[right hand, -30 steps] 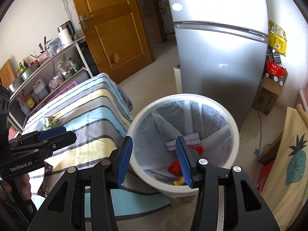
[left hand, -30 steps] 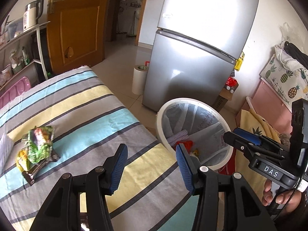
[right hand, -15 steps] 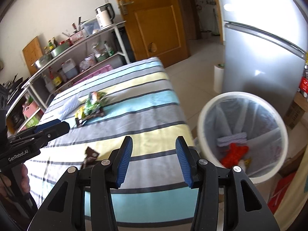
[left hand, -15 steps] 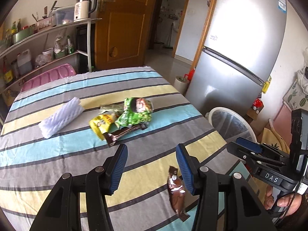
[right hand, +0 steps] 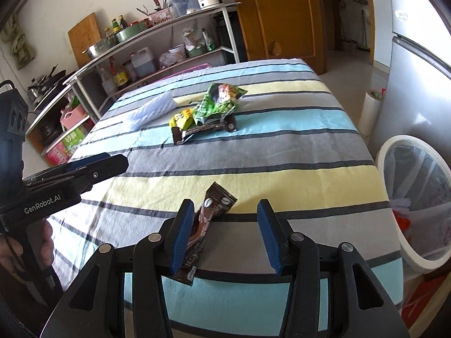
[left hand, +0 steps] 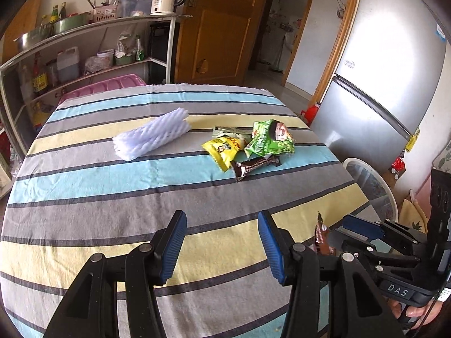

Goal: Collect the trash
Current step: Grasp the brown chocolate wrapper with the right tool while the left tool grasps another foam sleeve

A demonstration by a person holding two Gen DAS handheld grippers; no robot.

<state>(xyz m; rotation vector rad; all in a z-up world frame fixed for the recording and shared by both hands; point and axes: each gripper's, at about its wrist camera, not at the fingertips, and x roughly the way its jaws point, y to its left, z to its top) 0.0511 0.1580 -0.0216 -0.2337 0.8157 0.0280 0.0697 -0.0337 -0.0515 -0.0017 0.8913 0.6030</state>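
A brown wrapper (right hand: 208,219) lies on the striped table near its front edge, between the fingers of my open right gripper (right hand: 224,233), close to the left finger; it also shows in the left wrist view (left hand: 321,238). Farther back lie a green snack bag (left hand: 269,138), a yellow packet (left hand: 224,149), a dark bar wrapper (left hand: 253,166) and a white foam sleeve (left hand: 152,138). My left gripper (left hand: 222,246) is open and empty above the table's near half. A white lined trash bin (right hand: 414,205) with trash inside stands on the floor at the table's right.
The striped tablecloth (left hand: 112,186) covers the table. A shelf unit (left hand: 84,56) with bottles, pots and a kettle stands behind it. A silver fridge (left hand: 389,79) stands at the right, a wooden door (left hand: 217,28) behind. A paper roll (right hand: 370,109) stands on the floor.
Both grippers swung from over the trash bin back to the table. My right gripper has come down around the brown wrapper near the front edge.
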